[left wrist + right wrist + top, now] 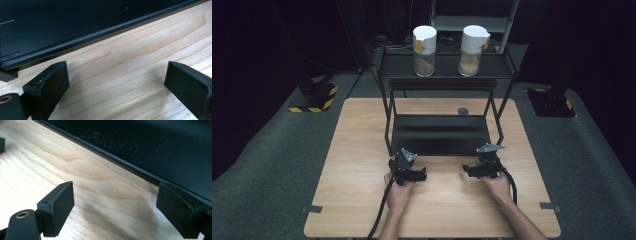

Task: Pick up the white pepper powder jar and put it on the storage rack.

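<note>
Both forearms enter from the bottom edge of the high view, each hand holding a gripper low over the light wooden table (362, 150). Left gripper (418, 175) and right gripper (468, 171) sit near each other, tips pointing inward, just in front of the black metal shelf rack (439, 75).

Left gripper view: jaws spread wide, released, bare wood grain between them. Rack's bottom shelf (75, 22) runs along the far side, its rounded front edge just beyond the fingertips (53, 75); nothing grasped.

Right gripper view: jaws likewise wide apart and empty over the wood. Bottom shelf (150, 145), dusted with fine pale specks, lies close past the fingertips (175, 205); the right-hand pad overlaps its edge in the frame, contact cannot be told.

Containers: two clear jars on the rack's top shelf, well apart from both grippers. Left jar (424, 45) and right jar (472, 44) each carry a white lid with an orange tab and hold a tan granular fill in the lower part.

Small dark round disc (462, 111) lies on the table behind the rack.
</note>
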Demonstrator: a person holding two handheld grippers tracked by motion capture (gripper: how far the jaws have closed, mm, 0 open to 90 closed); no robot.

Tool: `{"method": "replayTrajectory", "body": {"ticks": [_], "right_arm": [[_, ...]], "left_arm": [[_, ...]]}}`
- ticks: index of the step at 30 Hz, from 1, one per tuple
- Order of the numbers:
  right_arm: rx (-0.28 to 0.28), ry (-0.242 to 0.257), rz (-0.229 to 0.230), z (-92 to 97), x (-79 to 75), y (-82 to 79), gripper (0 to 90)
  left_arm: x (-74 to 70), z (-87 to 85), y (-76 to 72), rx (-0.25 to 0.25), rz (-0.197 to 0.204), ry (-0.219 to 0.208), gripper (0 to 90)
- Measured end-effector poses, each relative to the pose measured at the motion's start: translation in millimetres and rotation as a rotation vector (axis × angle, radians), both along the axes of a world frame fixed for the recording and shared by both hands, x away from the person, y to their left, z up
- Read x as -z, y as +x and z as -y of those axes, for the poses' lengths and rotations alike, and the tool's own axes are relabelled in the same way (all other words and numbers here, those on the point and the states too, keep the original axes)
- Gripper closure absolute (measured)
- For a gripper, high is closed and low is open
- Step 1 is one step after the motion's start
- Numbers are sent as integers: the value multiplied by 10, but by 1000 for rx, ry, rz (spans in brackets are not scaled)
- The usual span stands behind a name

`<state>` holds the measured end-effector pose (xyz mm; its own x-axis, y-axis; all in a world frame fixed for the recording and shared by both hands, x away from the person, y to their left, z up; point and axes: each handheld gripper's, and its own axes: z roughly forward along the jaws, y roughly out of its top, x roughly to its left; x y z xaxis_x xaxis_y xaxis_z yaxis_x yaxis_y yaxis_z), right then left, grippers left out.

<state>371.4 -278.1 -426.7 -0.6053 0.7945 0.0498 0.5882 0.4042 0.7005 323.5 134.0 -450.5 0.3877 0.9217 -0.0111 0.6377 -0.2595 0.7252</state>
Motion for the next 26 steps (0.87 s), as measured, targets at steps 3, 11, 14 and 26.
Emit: {"method": "replayTrajectory", "body": {"ticks": [3,11,14,26], "right_arm": [[0,-1,-3,-9,50,-15,143],[0,-45,56,-100,139,-136,127],[-8,-25,81,-48,201,-183,124],[12,-30,73,-79,194,-178,83]], "left_arm": [[0,1,0,0,0,0,54],[0,1,-1,0,0,0,54],[0,2,-1,0,0,1,54],[-4,30,4,-10,-3,4,43]]}}
